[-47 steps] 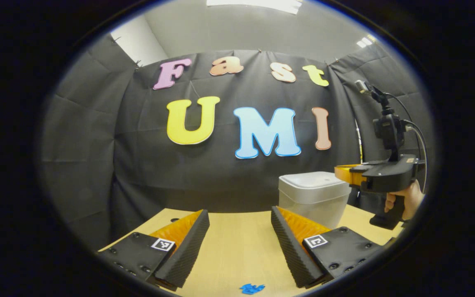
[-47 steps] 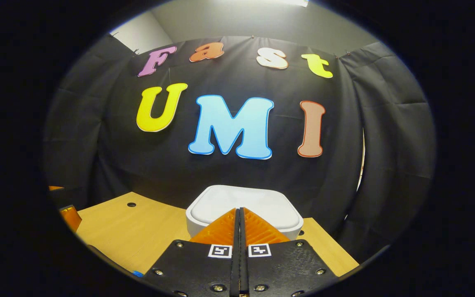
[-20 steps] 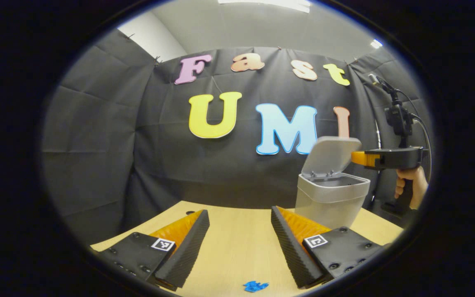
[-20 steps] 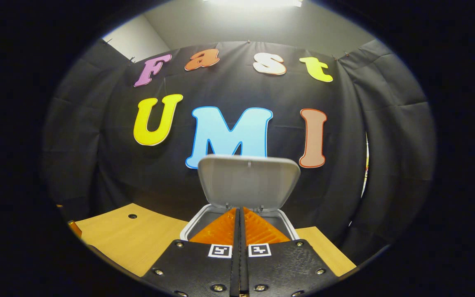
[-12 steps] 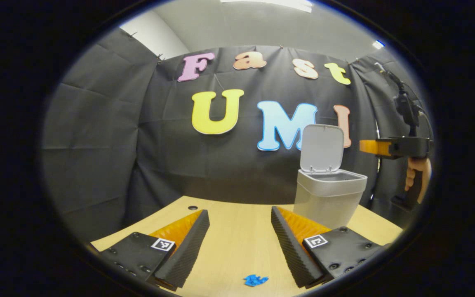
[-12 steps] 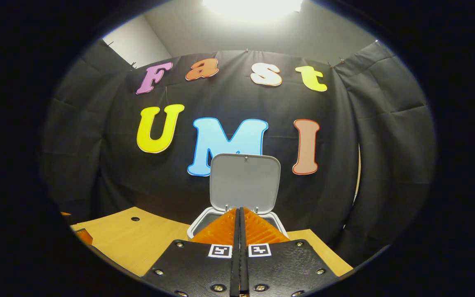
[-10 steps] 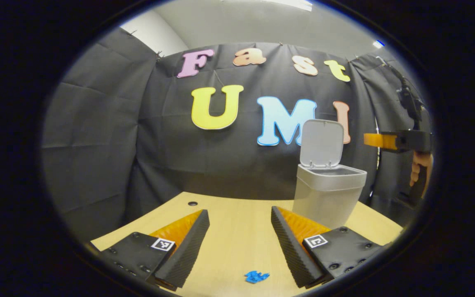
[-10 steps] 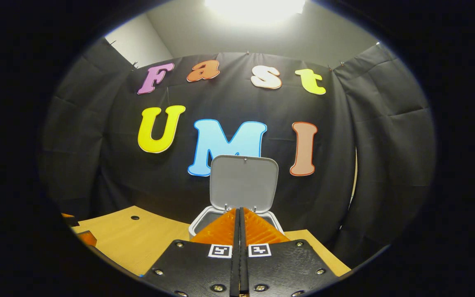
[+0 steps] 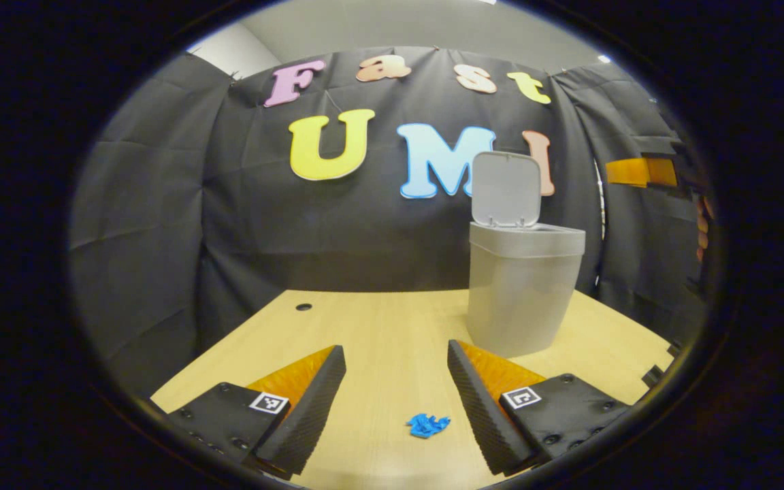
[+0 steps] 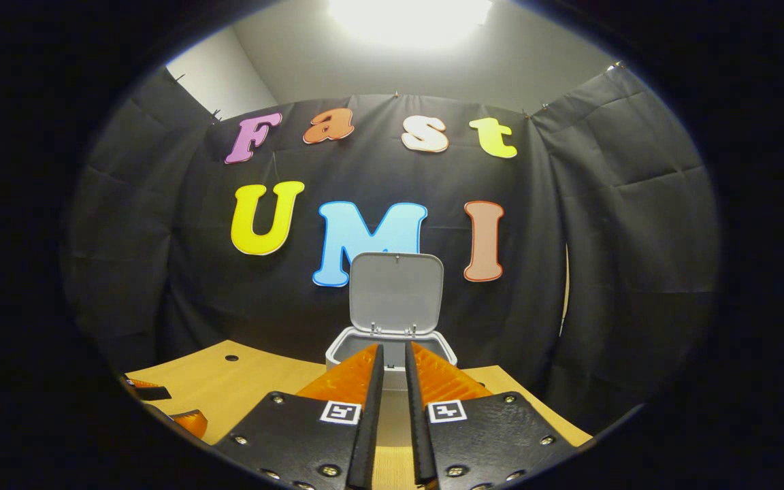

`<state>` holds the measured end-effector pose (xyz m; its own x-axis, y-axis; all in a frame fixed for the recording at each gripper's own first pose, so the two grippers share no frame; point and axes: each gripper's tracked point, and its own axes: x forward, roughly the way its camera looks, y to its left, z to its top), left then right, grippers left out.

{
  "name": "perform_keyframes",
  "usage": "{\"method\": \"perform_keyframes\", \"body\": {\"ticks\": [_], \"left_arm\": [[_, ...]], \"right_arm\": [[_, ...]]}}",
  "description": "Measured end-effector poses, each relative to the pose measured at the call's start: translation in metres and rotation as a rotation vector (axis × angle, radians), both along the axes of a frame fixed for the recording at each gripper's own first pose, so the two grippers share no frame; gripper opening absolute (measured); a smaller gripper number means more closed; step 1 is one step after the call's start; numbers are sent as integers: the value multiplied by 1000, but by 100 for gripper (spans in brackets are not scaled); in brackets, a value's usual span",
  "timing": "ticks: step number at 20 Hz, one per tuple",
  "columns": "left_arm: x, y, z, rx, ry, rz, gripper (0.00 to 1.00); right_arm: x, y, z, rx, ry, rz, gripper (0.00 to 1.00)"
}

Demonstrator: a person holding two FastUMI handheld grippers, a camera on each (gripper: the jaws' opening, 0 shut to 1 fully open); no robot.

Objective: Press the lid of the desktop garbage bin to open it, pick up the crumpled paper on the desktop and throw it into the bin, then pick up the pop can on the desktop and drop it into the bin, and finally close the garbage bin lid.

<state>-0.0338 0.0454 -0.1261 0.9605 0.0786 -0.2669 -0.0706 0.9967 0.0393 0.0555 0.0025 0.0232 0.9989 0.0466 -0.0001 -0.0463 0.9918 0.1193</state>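
The grey desktop bin [image 9: 525,286] stands on the wooden table [image 9: 378,327] at the right, its lid [image 9: 506,189] swung upright. A small blue crumpled paper [image 9: 427,425] lies on the table close in front, between the fingers of my left gripper [image 9: 395,347], which is wide open and empty. The right gripper [image 9: 637,171] shows at the far right, above the bin's rim level, with a hand [image 9: 704,224] behind it. In the right gripper view the open bin [image 10: 392,344] and its lid [image 10: 396,292] sit straight ahead beyond my right gripper [image 10: 393,347], whose fingers stand a narrow gap apart, holding nothing.
A cable hole [image 9: 303,307] marks the table's far left part. The black cloth wall closes in right behind the bin. A part of the left gripper [image 10: 191,420] shows low at the left of the right gripper view.
The bin lid has swung from closed to upright. My right gripper drew back from the bin and its fingers parted slightly. The left gripper view now shows more table and the paper farther ahead.
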Motion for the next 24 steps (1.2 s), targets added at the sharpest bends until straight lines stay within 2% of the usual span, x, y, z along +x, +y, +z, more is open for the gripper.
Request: {"method": "perform_keyframes", "body": {"ticks": [1, 3, 4, 5, 6, 7, 8, 9, 10, 11, 14, 20, 24], "left_arm": [[0, -2, -9, -7, 19, -16, 100], [0, -10, -31, -32, 66, -47, 100], [1, -13, -38, -38, 84, -59, 100], [2, -16, -45, -40, 103, -72, 100], [4, -19, -51, -35, 120, -80, 98], [6, -20, -58, -31, 137, -86, 95], [8, -21, -64, -28, 152, -92, 100], [9, -22, -72, -28, 165, -94, 100], [10, -23, -78, -30, 178, -97, 100], [12, -25, -85, -33, 189, -99, 99], [17, -29, -107, -45, 226, -102, 98], [25, -25, -157, -106, 332, -71, 99], [27, -22, -188, -113, 394, -52, 100]], "right_arm": [[-5, -1, -3, -6, 10, -5, 27], [-15, -3, -10, -15, 27, -14, 29], [-20, -4, -12, -14, 30, -18, 34], [-24, -5, -12, -12, 32, -19, 40], [-27, -5, -13, -11, 34, -25, 50], [-29, -6, -14, -10, 37, -26, 52], [-32, -6, -15, -9, 41, -24, 58], [-34, -6, -16, -11, 46, -27, 64], [-34, -9, -16, -14, 47, -40, 77], [-35, -12, -17, -17, 51, -45, 77], [-44, -15, -18, -21, 51, -57, 95], [-59, -27, -24, -82, 63, -94, 95], [-63, -28, -36, -91, 95, -89, 95]]}}
